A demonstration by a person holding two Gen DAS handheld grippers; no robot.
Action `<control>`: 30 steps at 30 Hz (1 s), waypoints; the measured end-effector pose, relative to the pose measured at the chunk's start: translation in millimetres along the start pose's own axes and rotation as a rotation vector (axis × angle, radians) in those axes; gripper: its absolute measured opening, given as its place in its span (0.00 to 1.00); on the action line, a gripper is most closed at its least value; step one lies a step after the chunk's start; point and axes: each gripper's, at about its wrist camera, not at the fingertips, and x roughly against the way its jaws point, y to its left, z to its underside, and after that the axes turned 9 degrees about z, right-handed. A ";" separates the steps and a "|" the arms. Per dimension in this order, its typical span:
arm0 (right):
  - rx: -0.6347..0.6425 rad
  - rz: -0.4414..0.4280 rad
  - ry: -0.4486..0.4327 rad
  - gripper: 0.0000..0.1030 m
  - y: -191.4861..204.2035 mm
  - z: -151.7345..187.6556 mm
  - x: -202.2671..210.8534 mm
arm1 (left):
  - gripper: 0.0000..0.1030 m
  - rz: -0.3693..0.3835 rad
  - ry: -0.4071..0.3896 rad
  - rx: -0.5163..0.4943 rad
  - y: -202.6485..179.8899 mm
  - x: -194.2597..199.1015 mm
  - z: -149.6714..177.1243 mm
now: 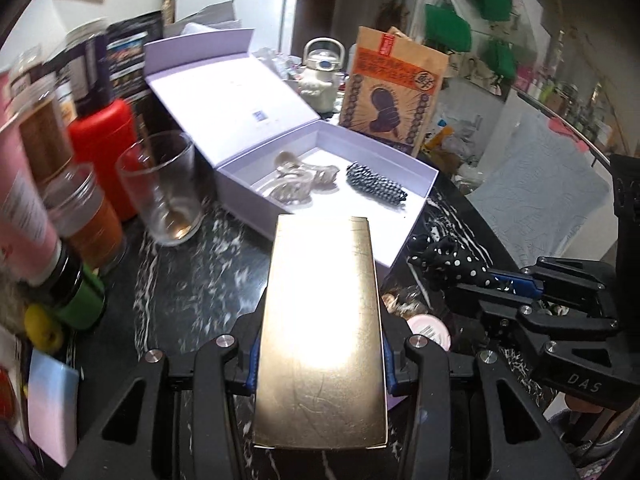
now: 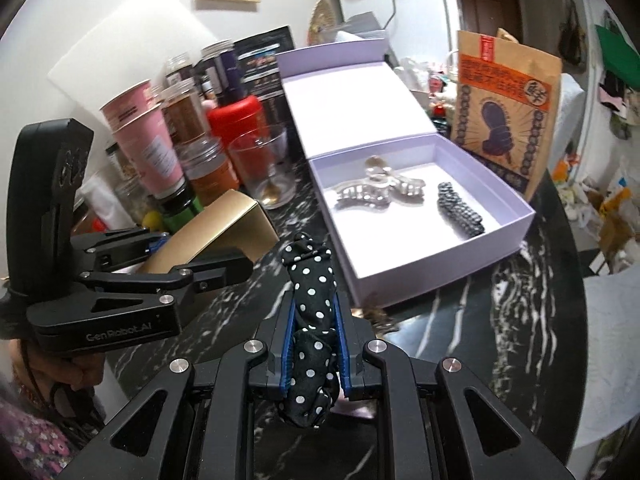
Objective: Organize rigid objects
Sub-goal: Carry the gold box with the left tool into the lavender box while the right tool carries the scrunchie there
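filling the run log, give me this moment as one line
left gripper: holds gold box | right gripper: holds polka-dot scrunchie | lavender box: open

hair clips (image 2: 378,190) in box (image 2: 500,232) (glass (image 2: 266,172) left)

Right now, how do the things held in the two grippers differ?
The left gripper holds a gold box, stiff, flat-sided and shiny; the right gripper holds a polka-dot hair tie, soft, crumpled and matte black with white dots. The box spreads its jaws wide; the hair tie sits between jaws set close. Both are held before the open lilac box.
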 end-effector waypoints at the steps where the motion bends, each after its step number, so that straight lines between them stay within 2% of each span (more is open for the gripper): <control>1: -0.005 0.008 0.000 0.17 -2.8 -0.8 0.5 | 0.42 0.001 -0.002 -0.009 -2.4 -1.0 -3.1; 14: -0.045 0.053 -0.025 0.17 -29.2 -16.3 5.2 | 0.42 0.031 -0.012 -0.087 -24.1 -16.3 -33.6; 30: -0.046 0.077 -0.030 0.17 -51.4 -42.4 -9.0 | 0.42 0.057 -0.021 -0.102 -25.3 -40.6 -70.4</control>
